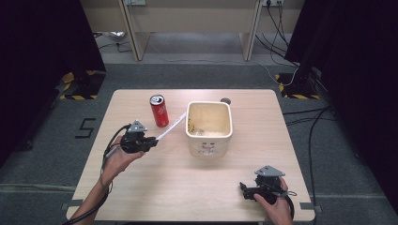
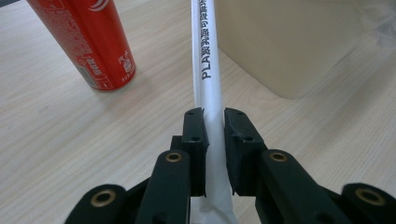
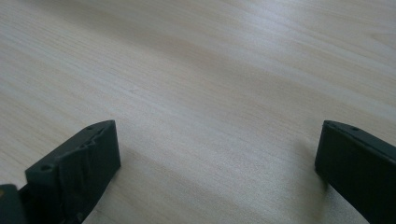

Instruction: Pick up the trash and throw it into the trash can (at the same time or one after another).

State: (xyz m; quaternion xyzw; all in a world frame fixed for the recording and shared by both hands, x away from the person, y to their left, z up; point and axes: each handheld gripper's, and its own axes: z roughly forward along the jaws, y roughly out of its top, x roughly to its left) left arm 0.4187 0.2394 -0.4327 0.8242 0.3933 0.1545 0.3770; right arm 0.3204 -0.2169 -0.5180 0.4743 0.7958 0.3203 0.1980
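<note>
In the high view, a paper-wrapped straw (image 1: 170,127) is being held by the left claw (image 1: 151,140) above the wooden bench (image 1: 155,187), its far end pointing toward a cream bin (image 1: 209,127) and passing just beside a red can (image 1: 159,110) standing upright. The right claw (image 1: 244,189) is being rested near the front right edge, well apart from the bin. In the left gripper view, the straw (image 2: 206,60) is being clamped between the two black jaws, with the can (image 2: 88,39) to its left and the bin (image 2: 289,42) to its right. In the right gripper view, the jaws are being kept wide apart over bare bench (image 3: 210,84), nothing between them.
</note>
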